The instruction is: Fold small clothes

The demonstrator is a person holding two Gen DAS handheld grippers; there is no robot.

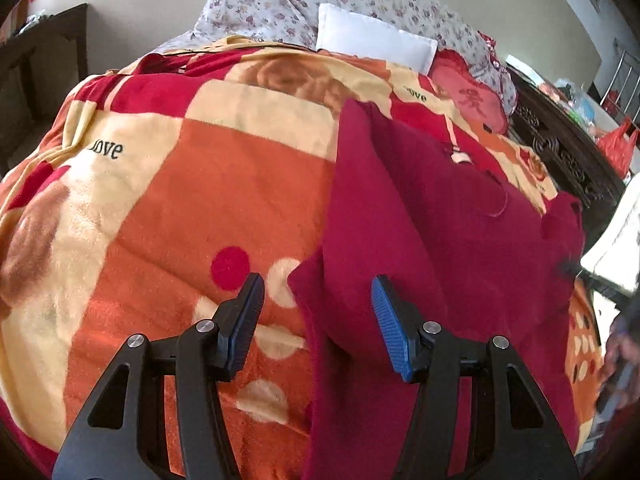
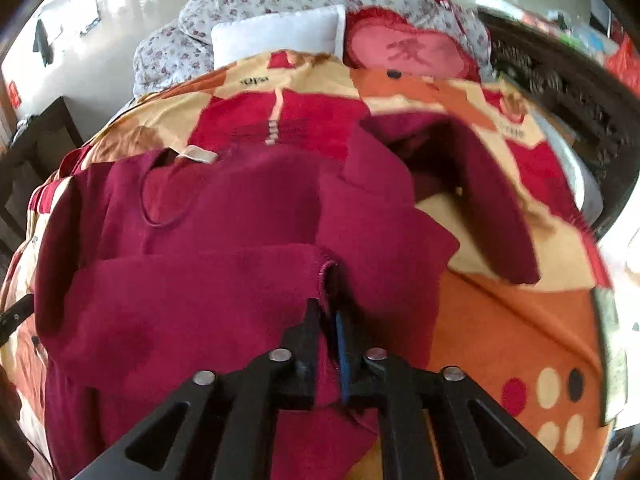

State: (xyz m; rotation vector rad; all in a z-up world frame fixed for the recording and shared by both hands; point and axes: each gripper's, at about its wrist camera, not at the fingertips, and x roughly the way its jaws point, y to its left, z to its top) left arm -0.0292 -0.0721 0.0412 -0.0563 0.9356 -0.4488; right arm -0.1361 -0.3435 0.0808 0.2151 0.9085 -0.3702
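Two grippers on one maroon top, which lies spread on the blanket. All places below are relative to that top.

Left gripper: jaws apart, nothing pinched, hovering over the top's left edge, one finger above the blanket, the other above cloth. Right gripper: clamped on a fold of the top's near edge, cloth bunched between the pads. Sleeve on the right sticks out in a loop, partly raised off the blanket.

We judge the step as folding the right side across the body. To do it well we keep the right pinch firm on the hem, carry it flat and low over the body so the layer lands without a ridge, and drop the left gripper onto the left edge to pin it so the whole top does not slide on the fuzzy blanket. We'd tuck the loose sleeve in before releasing, or it may stay poking out.

Surface: soft plush blanket, orange, cream and red, with dots; it gives under pressure, so creases won't hold sharp. Beyond the top: white pillow, floral quilt, red cushion. Left of it a dark cabinet; right of it a carved dark bedframe and red bag. Pale walls.
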